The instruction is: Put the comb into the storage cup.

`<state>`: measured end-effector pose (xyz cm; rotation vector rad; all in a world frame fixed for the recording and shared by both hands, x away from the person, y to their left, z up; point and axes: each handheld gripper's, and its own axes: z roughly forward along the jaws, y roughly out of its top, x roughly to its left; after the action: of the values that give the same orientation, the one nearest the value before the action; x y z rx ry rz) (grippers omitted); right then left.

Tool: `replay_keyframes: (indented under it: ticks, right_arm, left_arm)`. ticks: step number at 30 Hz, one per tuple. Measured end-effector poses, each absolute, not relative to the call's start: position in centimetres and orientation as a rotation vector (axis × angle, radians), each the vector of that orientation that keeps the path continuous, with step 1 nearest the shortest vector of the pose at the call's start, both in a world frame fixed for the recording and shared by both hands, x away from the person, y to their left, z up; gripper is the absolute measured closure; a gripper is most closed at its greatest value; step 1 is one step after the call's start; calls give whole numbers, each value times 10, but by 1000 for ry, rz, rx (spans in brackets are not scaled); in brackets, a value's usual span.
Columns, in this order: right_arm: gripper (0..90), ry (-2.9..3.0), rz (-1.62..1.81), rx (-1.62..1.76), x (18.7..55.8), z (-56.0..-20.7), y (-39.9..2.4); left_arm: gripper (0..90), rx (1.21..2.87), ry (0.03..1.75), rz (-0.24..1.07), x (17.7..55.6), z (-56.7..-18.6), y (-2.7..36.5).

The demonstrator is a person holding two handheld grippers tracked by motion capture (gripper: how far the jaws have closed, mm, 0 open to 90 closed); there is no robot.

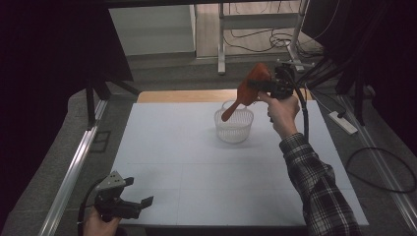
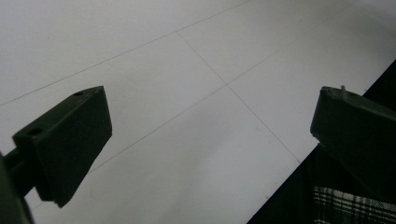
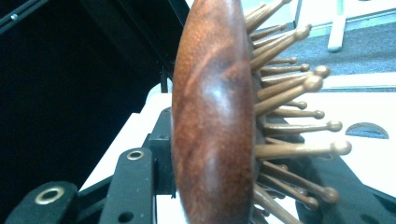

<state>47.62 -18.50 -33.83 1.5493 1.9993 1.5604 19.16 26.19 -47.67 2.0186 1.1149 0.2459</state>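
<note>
Evidently the right gripper is clamped across the head of a wooden hairbrush, right of centre in the upper half of the high view, so the handle hangs tilted into the clear basket below (likely where it belongs). At lower left the left gripper waits over the white table, jaws spread and empty.

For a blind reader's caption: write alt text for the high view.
The right gripper, raised in a person's hand with a plaid sleeve, grips a reddish wooden hairbrush by its head, with the handle pointing down into a white mesh basket on the white table. The left gripper rests open at the table's near left corner.
</note>
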Motion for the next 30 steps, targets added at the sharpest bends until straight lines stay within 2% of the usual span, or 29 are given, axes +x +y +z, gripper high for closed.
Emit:
replay_keyframes:
  ticks: [30]
  right_arm:
    - [549,2044,1461,1598,474,-388,-174]
  left_arm:
    - [0,2004,1132,239,192,-477,264]
